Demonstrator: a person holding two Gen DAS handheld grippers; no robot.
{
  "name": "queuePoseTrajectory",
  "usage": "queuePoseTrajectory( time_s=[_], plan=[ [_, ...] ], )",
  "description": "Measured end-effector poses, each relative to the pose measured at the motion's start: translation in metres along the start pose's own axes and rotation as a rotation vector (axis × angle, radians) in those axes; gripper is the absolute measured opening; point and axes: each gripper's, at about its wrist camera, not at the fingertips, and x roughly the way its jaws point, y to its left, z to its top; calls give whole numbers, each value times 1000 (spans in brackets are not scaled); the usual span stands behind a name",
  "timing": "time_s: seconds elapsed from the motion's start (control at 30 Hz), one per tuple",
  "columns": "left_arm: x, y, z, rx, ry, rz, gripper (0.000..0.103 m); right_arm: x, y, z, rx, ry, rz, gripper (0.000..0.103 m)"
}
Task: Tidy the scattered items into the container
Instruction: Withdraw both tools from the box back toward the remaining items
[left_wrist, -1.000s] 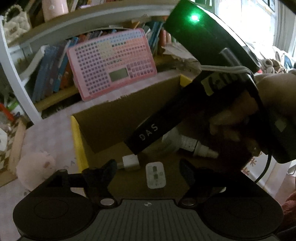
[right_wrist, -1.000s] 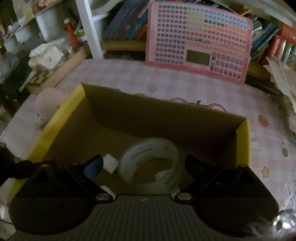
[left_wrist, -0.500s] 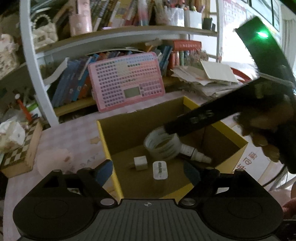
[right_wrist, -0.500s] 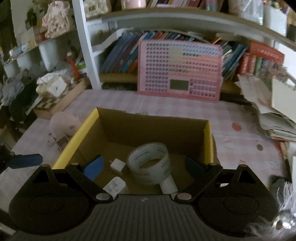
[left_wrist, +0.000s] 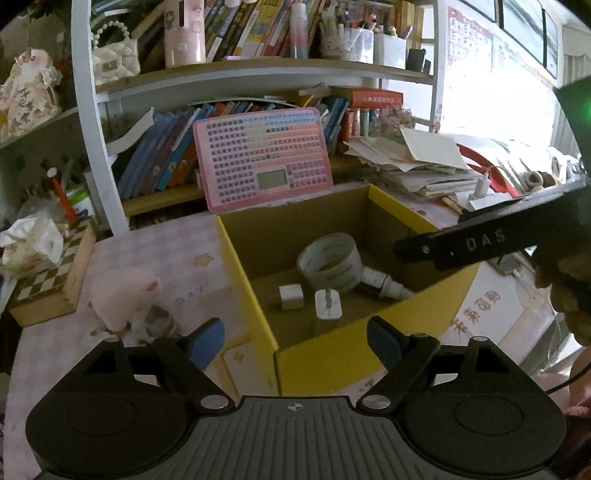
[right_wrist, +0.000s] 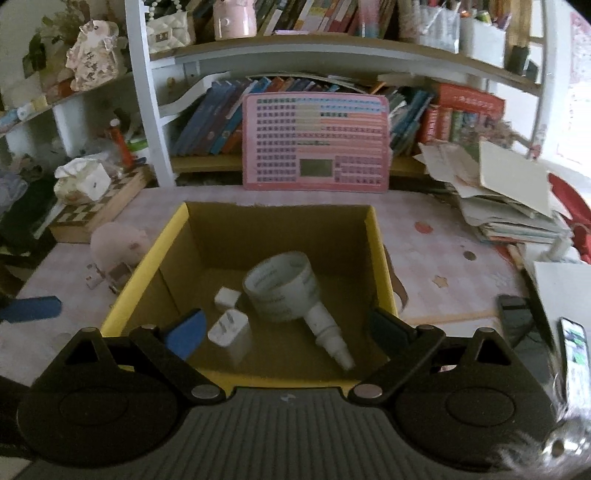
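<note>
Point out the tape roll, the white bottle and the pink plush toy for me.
tape roll (right_wrist: 282, 291), right wrist view, on its outer band.
white bottle (right_wrist: 328, 332), right wrist view, on its body below the tape.
pink plush toy (right_wrist: 116, 245), right wrist view, on its body, left of the box.

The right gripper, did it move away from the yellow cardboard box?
Yes. The right gripper pulled back and up: the yellow cardboard box looks smaller, and the white shelf now shows.

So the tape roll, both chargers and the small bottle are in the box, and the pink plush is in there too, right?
Not quite. The pink plush is outside the box, on the table beside its left wall, as the right wrist view shows. The tape roll, both chargers and the small bottle are in the box.
</note>
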Motion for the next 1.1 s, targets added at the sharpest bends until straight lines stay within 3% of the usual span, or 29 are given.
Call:
queuePoseTrajectory(
  time_s=[0.47, 0.7, 1.1],
  plan=[
    [-36, 40, -46, -4, 71, 4, 92, -29, 67, -61, 48, 76, -41, 96],
    [-46, 56, -67, 14, 124, 14, 92, -34, 104, -76, 35, 106, -30, 96],
    [-71, 95, -94, -25, 147, 51, 93, -35, 165, -91, -23, 139, 22, 97]
  ],
)
